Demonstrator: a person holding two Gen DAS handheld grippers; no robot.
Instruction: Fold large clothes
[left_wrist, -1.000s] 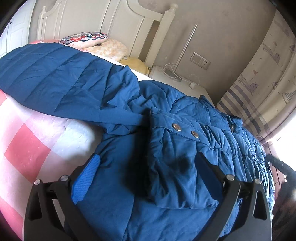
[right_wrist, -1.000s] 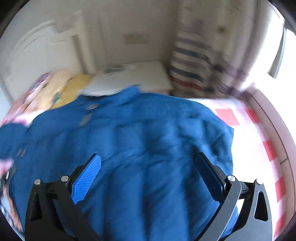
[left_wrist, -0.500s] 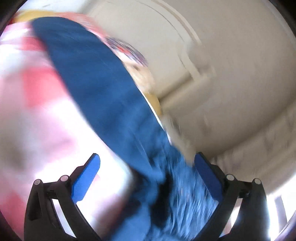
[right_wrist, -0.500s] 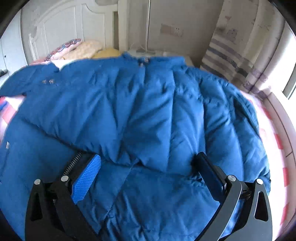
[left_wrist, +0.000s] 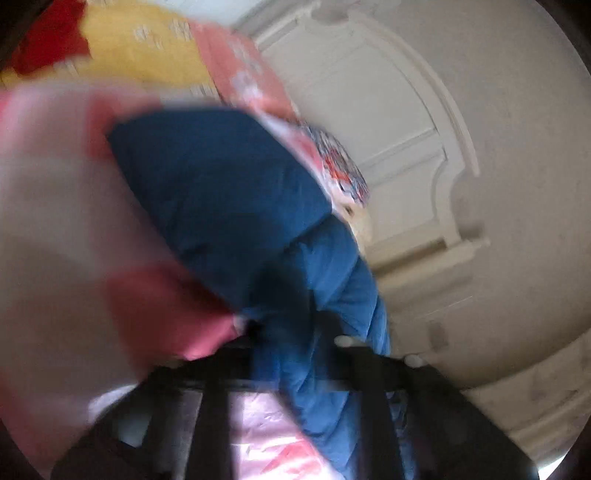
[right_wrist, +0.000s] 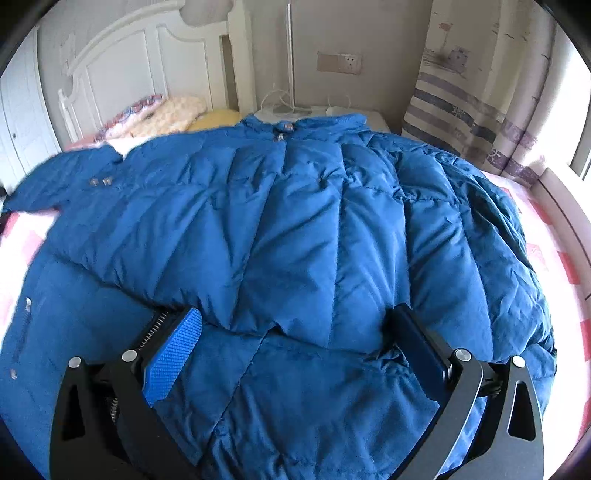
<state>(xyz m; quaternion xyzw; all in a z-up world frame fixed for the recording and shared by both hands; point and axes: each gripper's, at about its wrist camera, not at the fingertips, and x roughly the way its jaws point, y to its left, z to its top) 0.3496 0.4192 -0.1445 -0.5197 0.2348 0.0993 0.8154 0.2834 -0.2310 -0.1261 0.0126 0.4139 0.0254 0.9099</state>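
Note:
A large blue quilted down coat (right_wrist: 295, 229) lies spread front-up on the bed, collar towards the headboard. One sleeve (right_wrist: 70, 181) with two snaps reaches to the left. My right gripper (right_wrist: 295, 332) is open and hovers over the coat's lower middle, empty. In the blurred left wrist view my left gripper (left_wrist: 291, 332) has its jaws close together on the blue sleeve (left_wrist: 229, 192), which runs up and away from it over the pink checked sheet (left_wrist: 74, 229).
A white headboard (right_wrist: 147, 62) and pillows (right_wrist: 166, 110) stand at the back. A white bedside table (right_wrist: 306, 110) with cables sits behind the collar. A striped curtain (right_wrist: 480, 92) hangs at the right. Pink checked sheet (right_wrist: 546, 236) shows along the right edge.
My left gripper has swung left to the sleeve and closed on it. My right gripper has steadied over the coat's lower middle and stays open.

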